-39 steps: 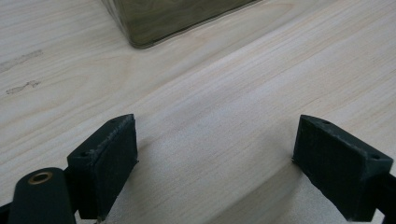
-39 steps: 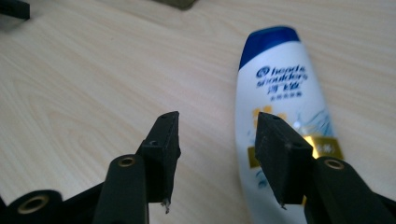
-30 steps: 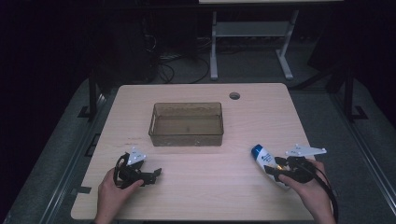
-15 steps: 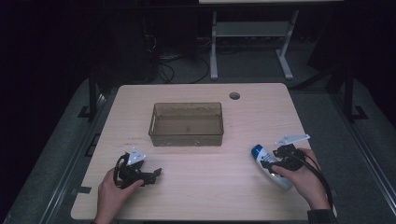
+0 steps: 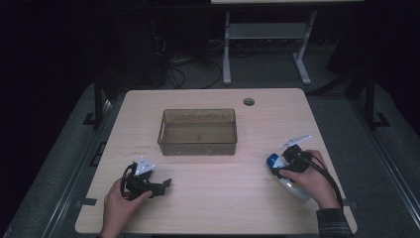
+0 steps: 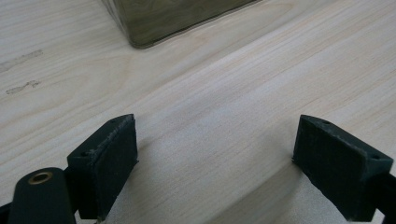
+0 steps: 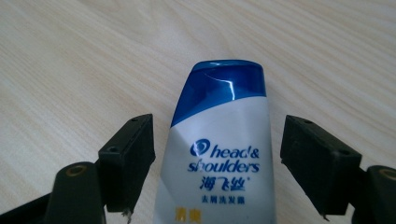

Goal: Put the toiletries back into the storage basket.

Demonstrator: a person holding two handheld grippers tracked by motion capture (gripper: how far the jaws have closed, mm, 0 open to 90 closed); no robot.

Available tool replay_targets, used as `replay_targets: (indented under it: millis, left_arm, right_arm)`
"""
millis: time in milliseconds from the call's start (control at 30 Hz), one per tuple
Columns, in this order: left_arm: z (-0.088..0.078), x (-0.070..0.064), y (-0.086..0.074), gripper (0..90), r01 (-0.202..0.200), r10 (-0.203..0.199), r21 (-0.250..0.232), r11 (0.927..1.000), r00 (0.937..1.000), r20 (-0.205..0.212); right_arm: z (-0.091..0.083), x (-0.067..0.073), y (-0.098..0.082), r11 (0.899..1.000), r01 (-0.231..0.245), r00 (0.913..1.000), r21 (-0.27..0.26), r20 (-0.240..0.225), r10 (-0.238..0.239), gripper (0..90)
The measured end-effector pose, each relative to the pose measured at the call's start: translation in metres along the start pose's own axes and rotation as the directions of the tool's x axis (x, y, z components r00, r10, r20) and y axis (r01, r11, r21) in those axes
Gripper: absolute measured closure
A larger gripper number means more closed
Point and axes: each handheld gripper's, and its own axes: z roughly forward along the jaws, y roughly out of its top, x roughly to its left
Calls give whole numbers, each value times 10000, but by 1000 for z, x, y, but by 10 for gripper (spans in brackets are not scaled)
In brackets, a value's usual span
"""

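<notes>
**Jaws spread around a shampoo bottle at the table's lower right**

A light wooden table (image 5: pixel 213 208) takes up the middle of the high view, with dark floor all around it. Just above the table's centre sits a clear brownish plastic bin (image 5: pixel 198 132), with nothing in it as far as I can see. A small round hole (image 5: pixel 248 101) shows in the tabletop toward the upper right.

At the lower right of the high view, the person's right hand (image 5: pixel 312 181) holds the right gripper (image 5: pixel 280 166) over a white Head & Shoulders shampoo bottle (image 5: pixel 286 177) that lies flat on the wood. In the right gripper view the bottle (image 7: pixel 219 154) lies between the two black jaws, its blue cap end pointing toward the top of the frame. Both jaws stand apart from the bottle's sides, with wood showing in the gaps, so this gripper is spread wide and not clamping.

At the lower left of the high view, the left hand (image 5: pixel 119 206) holds the left gripper (image 5: pixel 161 186) low over bare tabletop. In the left gripper view its jaws stand far apart with nothing between them, and a corner of the bin (image 6: pixel 163 18) sits at the top of the frame.
</notes>
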Motion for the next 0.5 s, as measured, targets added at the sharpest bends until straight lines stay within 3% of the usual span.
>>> replay_targets:
  millis: [500]
  left_arm:
    - [0,0,0,125,8,-8,2,10000,10000,3]
  right_arm:
    - [18,1,5,9955,224,9994,922,227,-246,275]
